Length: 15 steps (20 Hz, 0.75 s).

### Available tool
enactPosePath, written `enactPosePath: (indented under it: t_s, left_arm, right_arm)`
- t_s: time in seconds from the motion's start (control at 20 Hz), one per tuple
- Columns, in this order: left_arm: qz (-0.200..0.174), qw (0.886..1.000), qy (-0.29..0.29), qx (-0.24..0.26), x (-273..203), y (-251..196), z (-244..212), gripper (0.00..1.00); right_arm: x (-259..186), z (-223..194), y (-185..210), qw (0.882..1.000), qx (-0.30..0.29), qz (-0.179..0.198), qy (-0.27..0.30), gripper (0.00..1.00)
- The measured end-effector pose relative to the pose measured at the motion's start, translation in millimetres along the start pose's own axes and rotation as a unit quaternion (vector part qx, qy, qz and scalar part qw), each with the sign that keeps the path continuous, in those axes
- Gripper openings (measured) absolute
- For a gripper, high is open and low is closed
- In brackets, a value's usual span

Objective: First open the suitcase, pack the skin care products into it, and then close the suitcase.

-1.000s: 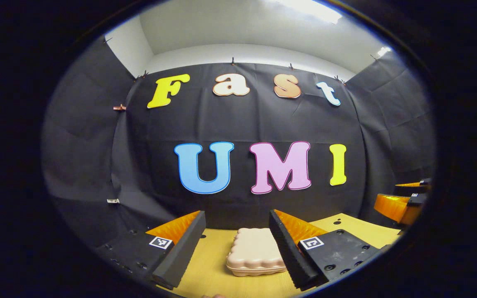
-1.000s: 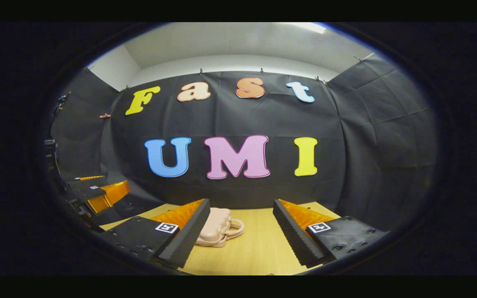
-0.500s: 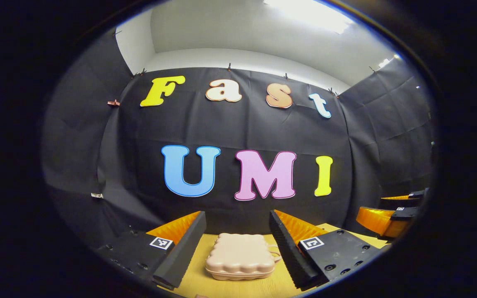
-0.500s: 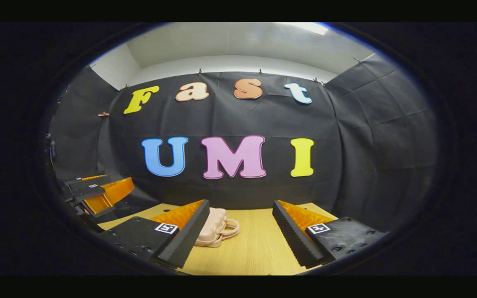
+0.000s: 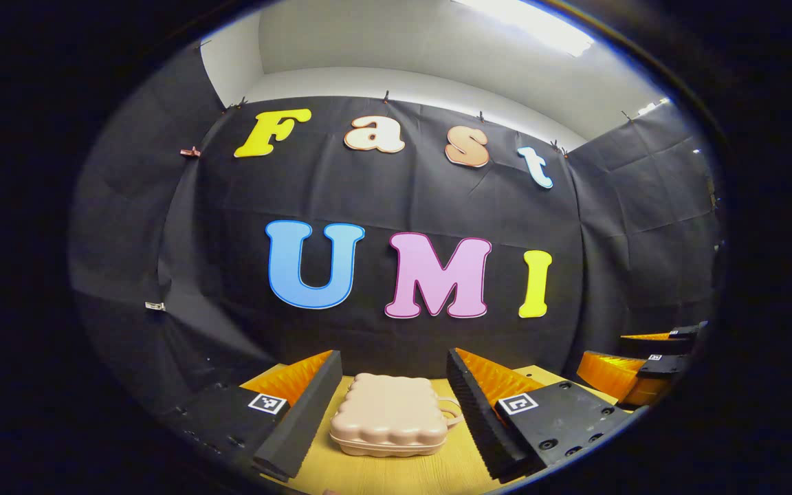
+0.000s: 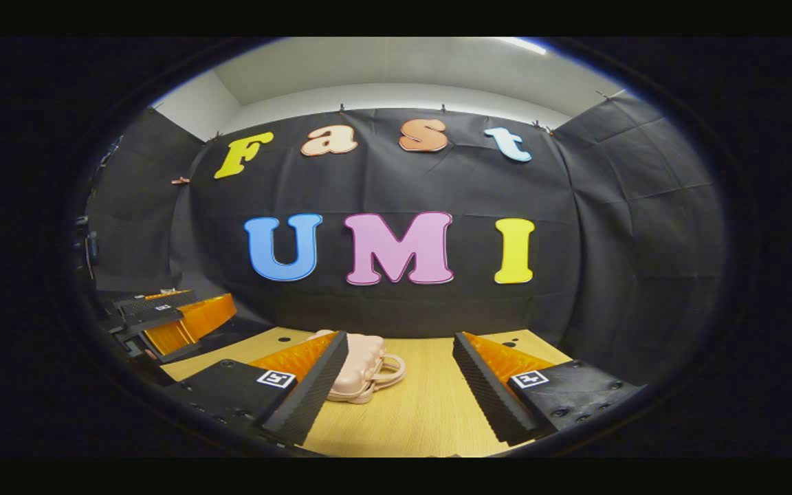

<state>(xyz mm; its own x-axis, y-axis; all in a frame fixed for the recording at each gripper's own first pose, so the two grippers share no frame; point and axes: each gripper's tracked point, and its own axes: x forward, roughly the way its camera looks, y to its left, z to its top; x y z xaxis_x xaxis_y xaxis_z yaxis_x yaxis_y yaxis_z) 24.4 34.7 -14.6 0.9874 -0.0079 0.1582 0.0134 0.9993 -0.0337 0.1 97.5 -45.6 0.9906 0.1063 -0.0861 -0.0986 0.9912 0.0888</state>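
A small pink suitcase (image 5: 388, 424) lies flat and closed on the wooden counter (image 6: 423, 412), its shell halves meeting all round the seam and its loop handle (image 6: 390, 372) pointing toward 3 o'clock in the left gripper view. The left hand-held gripper (image 5: 394, 412) hangs just short of it with fingers spread wide, the case framed between them but untouched. The right hand-held gripper (image 6: 399, 395) waits alongside, likewise parted and holding nothing; in the right gripper view the suitcase sits at about 11 o'clock from the gap between its fingers, partly behind the left finger (image 6: 310, 393). By all appearances the job is at its very start: the lid is not yet lifted, no skin care products can be made out on the visible stretch of counter, and opening, packing and closing all remain to be done. The left hand-held gripper appears best placed for the first move on the case.
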Motion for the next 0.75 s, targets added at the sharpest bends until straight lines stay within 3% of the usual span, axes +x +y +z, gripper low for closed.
enactPosePath:
  t_s: [0.75]
  left_arm:
    - [-0.003, 0.999, 0.033, 0.017, -5, -12, -23, 0.96]
  right_arm:
    - [-2, -3, -21, 1.000, -0.006, -0.026, -0.003, 0.97]
